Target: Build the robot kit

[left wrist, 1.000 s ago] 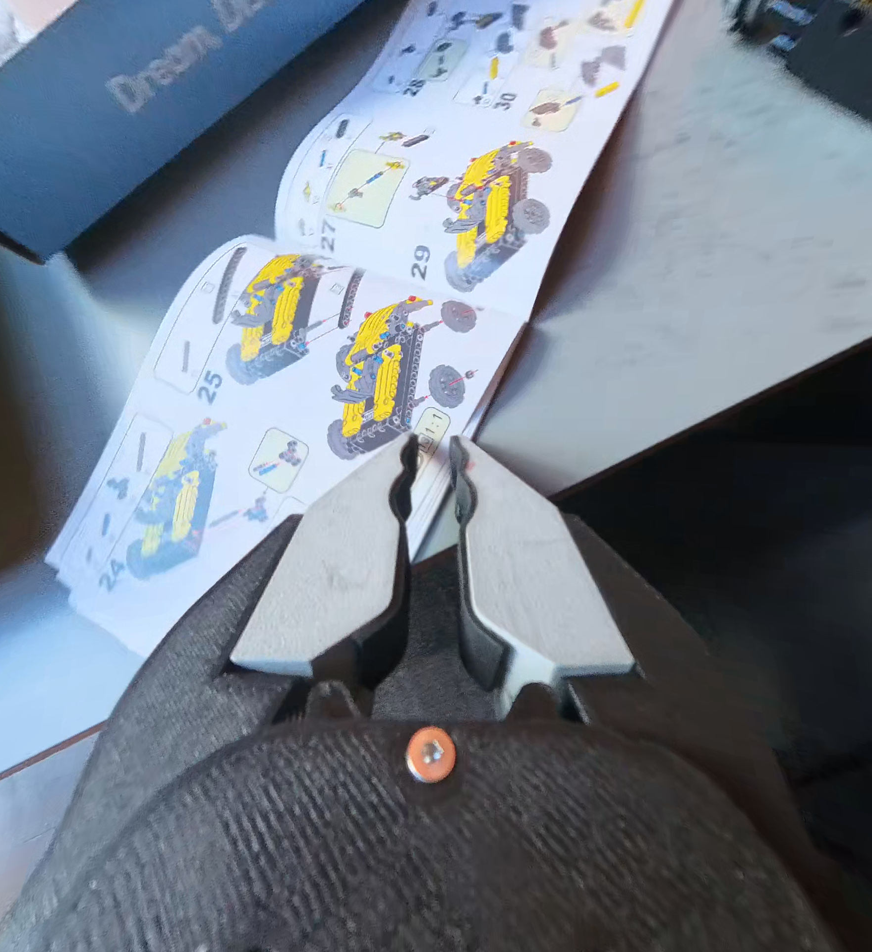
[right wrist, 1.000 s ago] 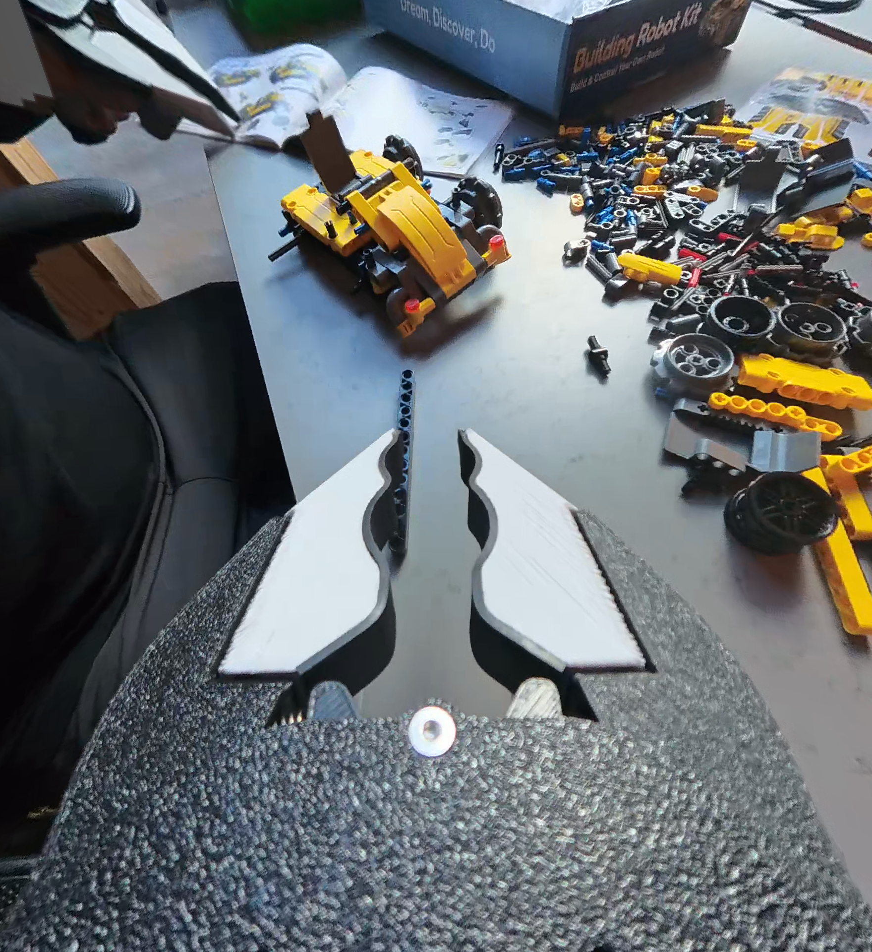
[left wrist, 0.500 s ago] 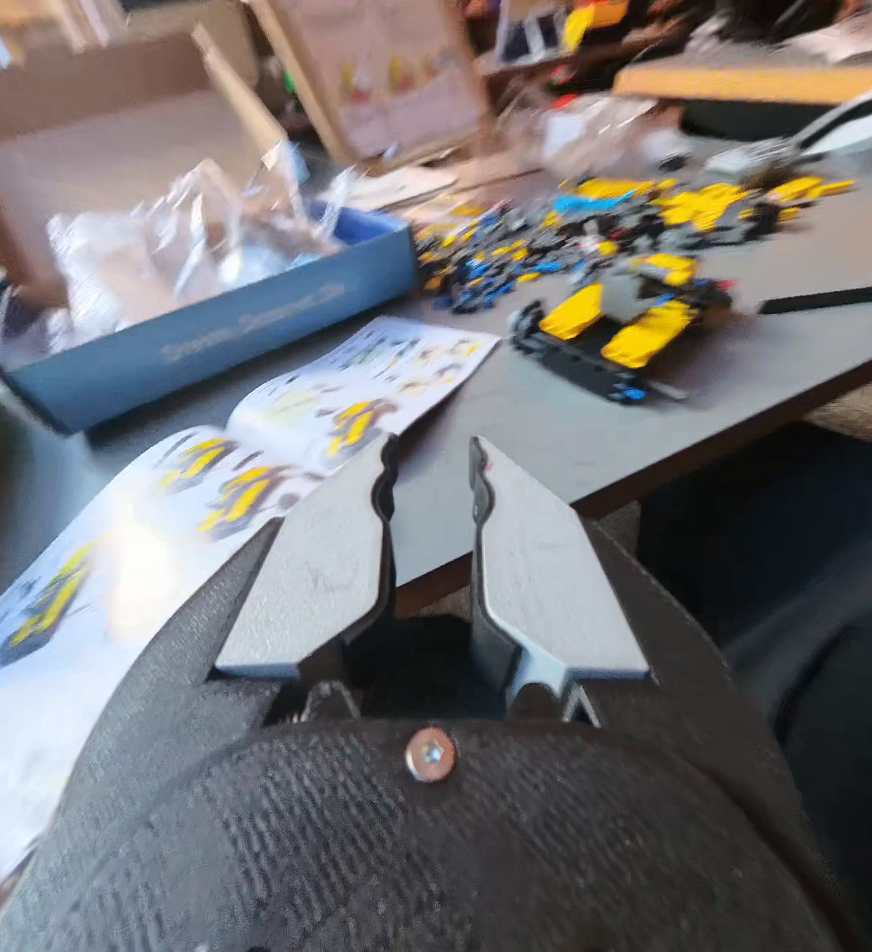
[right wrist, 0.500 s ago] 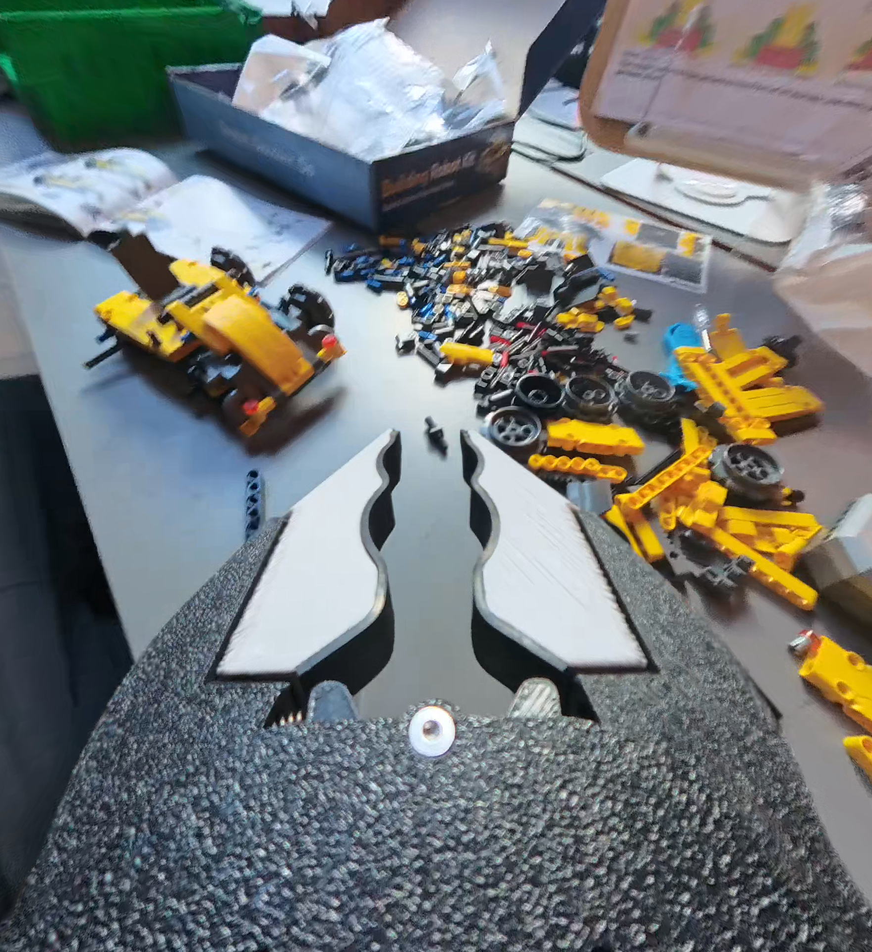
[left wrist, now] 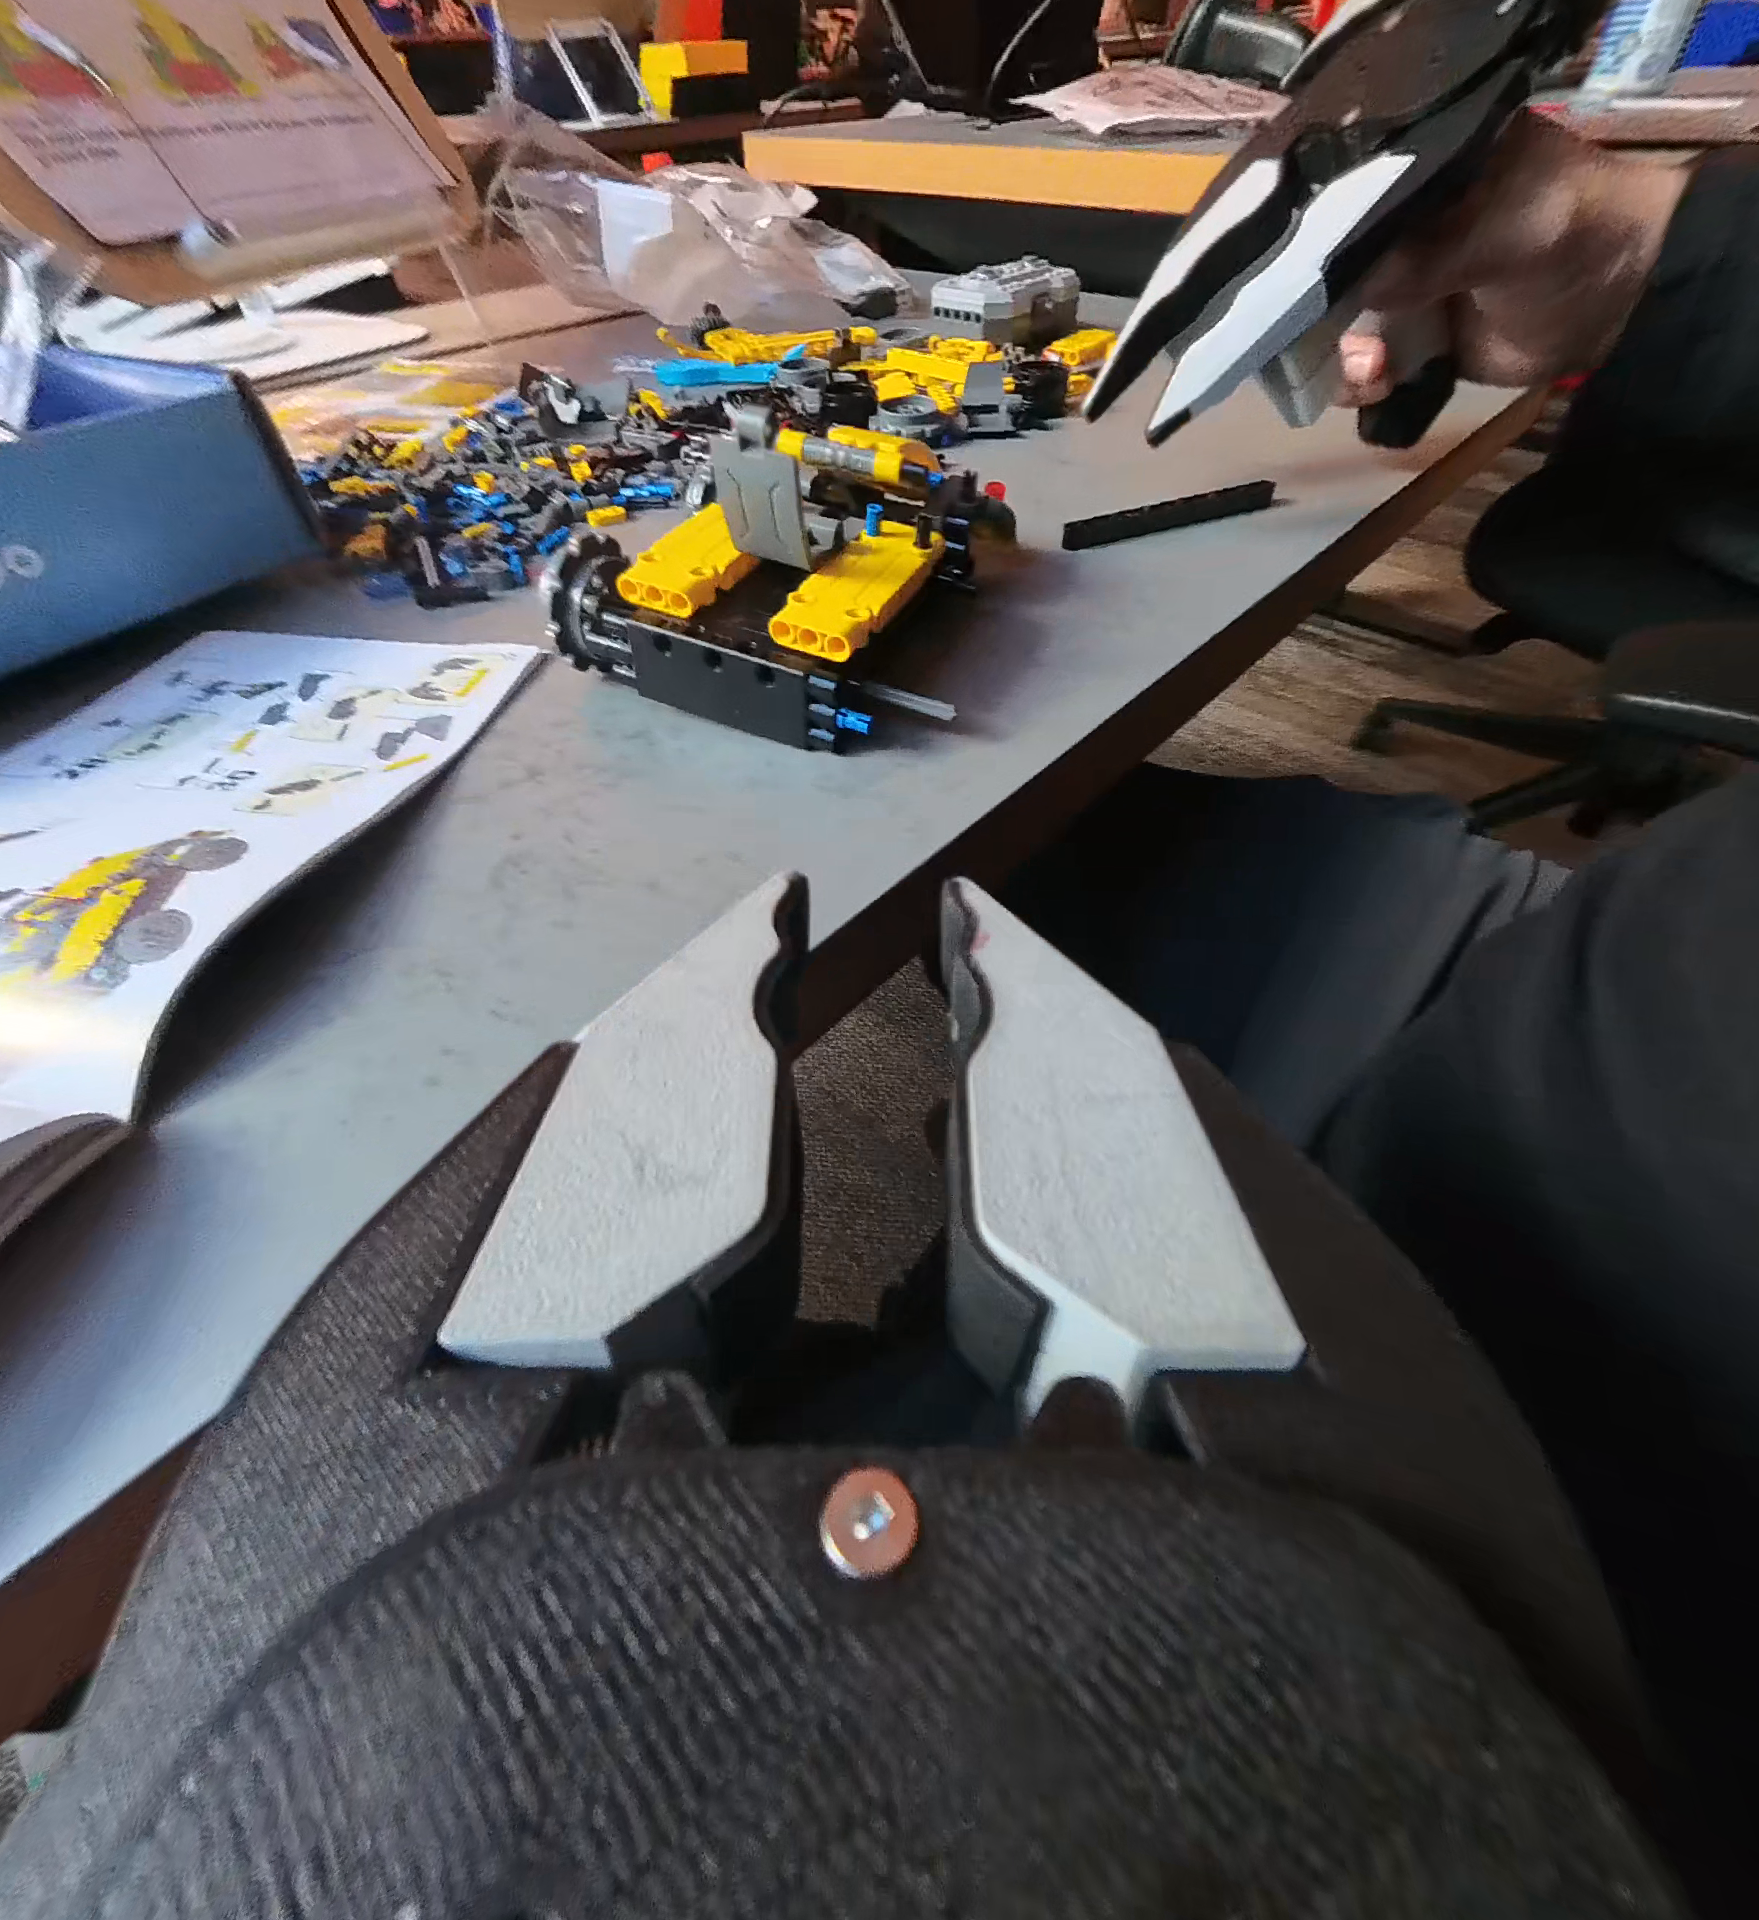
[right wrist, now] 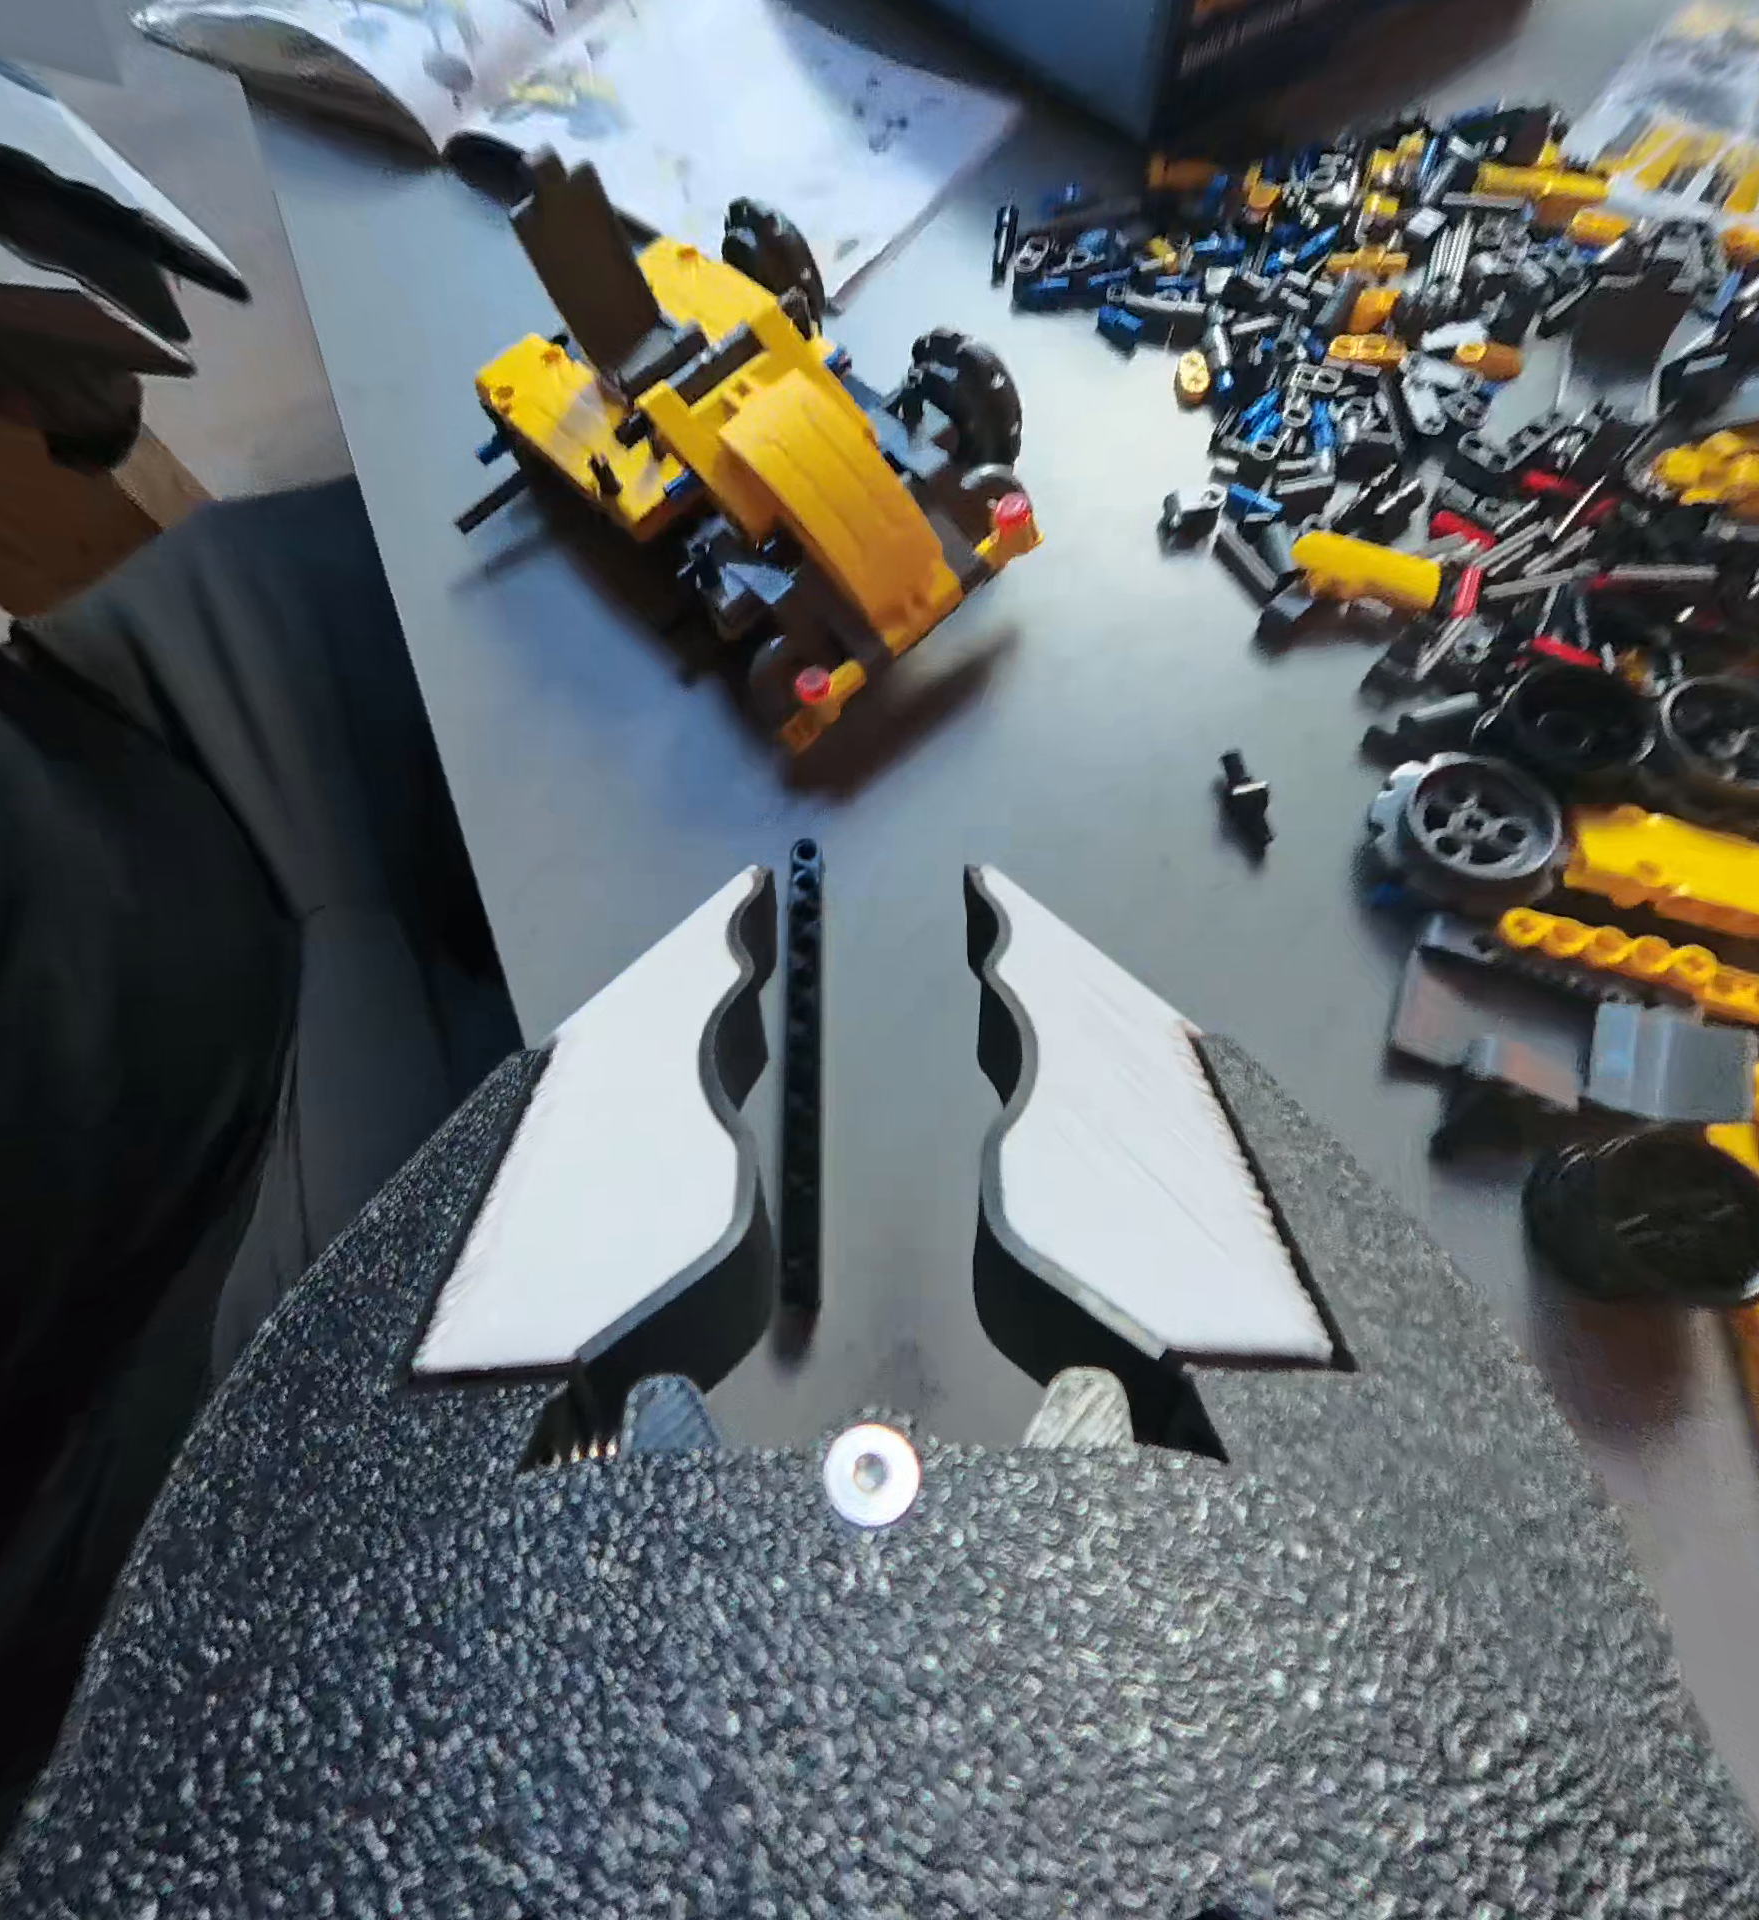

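My right gripper (right wrist: pixel 864 883) is open and empty. It hovers over a long black beam (right wrist: pixel 802 1039) that lies on the grey table (right wrist: pixel 1062 727), between the fingers and nearer the left one. The left wrist view shows this gripper (left wrist: pixel 1129 410) held above the beam (left wrist: pixel 1166 514). A yellow and black model vehicle (right wrist: pixel 750 468) stands just beyond it and also shows in the left wrist view (left wrist: pixel 771 582). My left gripper (left wrist: pixel 875 904) is open and empty at the table's front edge, beside an open instruction booklet (left wrist: pixel 179 831).
A pile of loose yellow, black and blue pieces (right wrist: pixel 1477 416) with wheels (right wrist: pixel 1477 831) covers the right side. A small black pin (right wrist: pixel 1244 800) lies apart from it. A blue box (left wrist: pixel 96 520) stands behind the booklet. A person's dark clothing and a chair (left wrist: pixel 1685 675) are below the table edge. The gap from one gripper's tips to the other's is roughly 25 cm. The left gripper is farther from the small black pin (right wrist: pixel 1244 800), some 30 cm, than the right, some 8 cm.
My left gripper has lifted off the booklet page, opened wider and swung to face along the table. My right gripper swung toward the piece pile, then came back over the black beam.
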Motion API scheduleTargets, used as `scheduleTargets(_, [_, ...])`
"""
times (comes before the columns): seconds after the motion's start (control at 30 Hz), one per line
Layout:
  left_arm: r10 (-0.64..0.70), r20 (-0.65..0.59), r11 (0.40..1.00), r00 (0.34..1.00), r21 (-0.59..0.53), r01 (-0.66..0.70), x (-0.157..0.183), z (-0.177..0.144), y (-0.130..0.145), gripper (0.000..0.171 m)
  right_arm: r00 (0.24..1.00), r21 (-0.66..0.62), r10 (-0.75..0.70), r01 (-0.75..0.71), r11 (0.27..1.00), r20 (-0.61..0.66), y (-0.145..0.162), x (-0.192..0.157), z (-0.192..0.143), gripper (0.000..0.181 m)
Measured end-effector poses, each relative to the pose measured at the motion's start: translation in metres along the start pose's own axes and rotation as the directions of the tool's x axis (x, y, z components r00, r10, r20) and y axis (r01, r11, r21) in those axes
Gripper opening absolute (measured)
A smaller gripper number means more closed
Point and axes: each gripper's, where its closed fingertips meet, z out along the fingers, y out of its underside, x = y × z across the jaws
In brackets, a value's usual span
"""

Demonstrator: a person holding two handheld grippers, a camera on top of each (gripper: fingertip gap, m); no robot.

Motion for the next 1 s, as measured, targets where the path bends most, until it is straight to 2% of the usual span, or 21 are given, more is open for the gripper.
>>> scheduleTargets(0.13, [-0.015, -0.019, 1.000, 1.000, 0.009, 0.015, 0.000, 0.000, -0.002, 0.022, 0.999, 0.016, 0.034, -0.034, 0.999, 0.013, 0.002, -0.005, 0.007, 0.036])
scheduleTargets(0.3, [-0.020, -0.035, 1.000, 0.999, -0.010, 0.019, 0.003, 0.000, 0.001, 0.022, 0.999, -0.032, 0.013, -0.012, 0.999, 0.032, 0.010, -0.013, 0.016, 0.036])
scheduleTargets(0.5, [-0.010, -0.030, 1.000, 1.000, -0.018, 0.009, 0.003, -0.001, 0.002, 0.021, 1.000, -0.085, 0.000, 0.001, 0.996, 0.016, 0.024, -0.014, 0.011, 0.035])
scheduleTargets(0.6, [-0.019, -0.041, 1.000, 0.999, -0.021, 0.018, 0.003, 0.000, 0.003, 0.021, 1.000, -0.110, -0.011, 0.012, 0.994, 0.002, 0.031, -0.012, 0.008, 0.028])
scheduleTargets(1.0, [-0.040, -0.064, 0.999, 0.997, -0.018, 0.039, 0.002, 0.003, 0.001, 0.020, 1.000, -0.123, 0.013, -0.014, 0.992, -0.011, 0.036, -0.004, 0.007, 0.021])
